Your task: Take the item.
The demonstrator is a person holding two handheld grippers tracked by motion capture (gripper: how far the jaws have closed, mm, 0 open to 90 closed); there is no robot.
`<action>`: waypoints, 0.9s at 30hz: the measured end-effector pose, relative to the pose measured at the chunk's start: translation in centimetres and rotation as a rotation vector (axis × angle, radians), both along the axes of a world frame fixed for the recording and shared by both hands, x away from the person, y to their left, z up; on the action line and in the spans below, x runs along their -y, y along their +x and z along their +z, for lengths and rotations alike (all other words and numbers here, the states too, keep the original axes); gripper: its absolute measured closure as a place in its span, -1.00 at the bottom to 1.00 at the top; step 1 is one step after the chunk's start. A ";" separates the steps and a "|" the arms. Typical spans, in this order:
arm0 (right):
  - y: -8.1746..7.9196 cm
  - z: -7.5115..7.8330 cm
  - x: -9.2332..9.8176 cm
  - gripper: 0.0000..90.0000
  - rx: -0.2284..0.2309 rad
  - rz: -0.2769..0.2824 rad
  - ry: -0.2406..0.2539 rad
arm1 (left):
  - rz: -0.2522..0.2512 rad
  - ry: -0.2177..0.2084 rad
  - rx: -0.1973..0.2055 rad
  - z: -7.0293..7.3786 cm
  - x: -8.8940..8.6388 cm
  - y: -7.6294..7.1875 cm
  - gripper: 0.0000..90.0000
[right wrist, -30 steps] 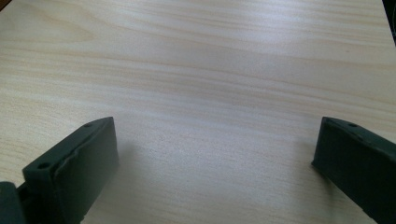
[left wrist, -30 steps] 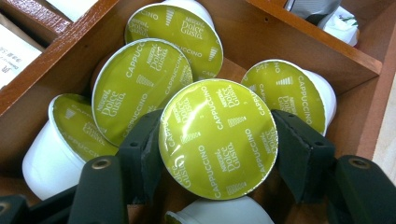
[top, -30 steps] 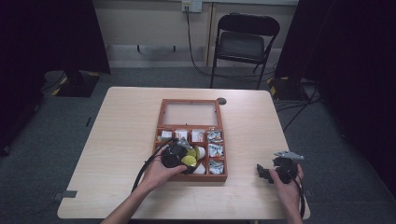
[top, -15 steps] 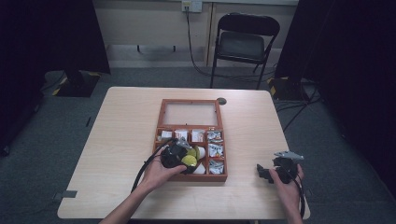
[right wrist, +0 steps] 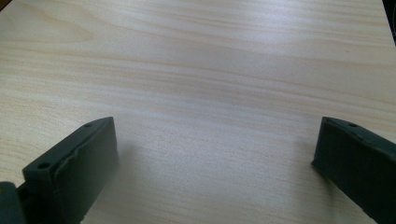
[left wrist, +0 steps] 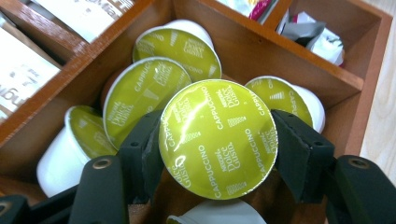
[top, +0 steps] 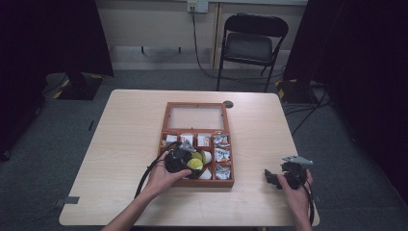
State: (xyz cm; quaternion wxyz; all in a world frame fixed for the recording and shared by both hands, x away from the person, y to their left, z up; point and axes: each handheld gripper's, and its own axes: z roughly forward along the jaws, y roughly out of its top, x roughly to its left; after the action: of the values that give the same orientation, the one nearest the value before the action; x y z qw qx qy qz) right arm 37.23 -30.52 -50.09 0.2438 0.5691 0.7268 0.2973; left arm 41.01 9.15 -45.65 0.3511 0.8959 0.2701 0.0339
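A green-lidded Dolce Gusto cappuccino capsule point(left wrist: 218, 139) sits clamped between the jaws of the left gripper point(left wrist: 217, 154), 1 black pad pressing each side of its rim. It hangs just above the lower middle compartment of the wooden organiser box point(top: 197, 182), where at least 4 more capsules point(left wrist: 147, 95) of the same kind lie tilted against one another. In the high view the held capsule point(top: 195, 164) shows as a yellow-green disc at the left gripper point(top: 180, 159), over the box's near row.

The step in hand looks like lifting this capsule out. To do it well, the grip should stay even on both sides of the rim, since the foil lid is slick and the cup tapers below; a straight upward pull would avoid knocking the neighbours or catching the wooden dividers point(left wrist: 289, 56). Sachets point(top: 221, 155) fill the compartments alongside.

The right gripper point(top: 285, 177) rests on the table point(top: 125, 125) well apart from the box, to its right, jaws spread wide and holding nothing.
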 end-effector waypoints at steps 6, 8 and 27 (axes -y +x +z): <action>0.0 0.0 0.0 -1.00 0.000 0.000 0.000 | 0.014 -0.033 0.024 0.6 -0.3 -0.1 -0.15; 0.0 0.0 0.0 -1.00 -0.001 -0.001 -0.001 | 0.015 -0.044 0.031 0.8 -0.4 -0.1 -0.15; 0.0 0.0 0.0 -1.00 0.000 -0.001 -0.001 | 0.029 -0.137 0.074 2.3 -1.0 -0.9 -0.15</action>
State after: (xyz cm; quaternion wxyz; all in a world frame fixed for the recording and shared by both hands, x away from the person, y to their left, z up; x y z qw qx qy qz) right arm 37.24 -30.52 -50.09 0.2441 0.5694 0.7268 0.2967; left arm 40.12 10.17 -43.35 0.4207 0.8639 0.2717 0.0533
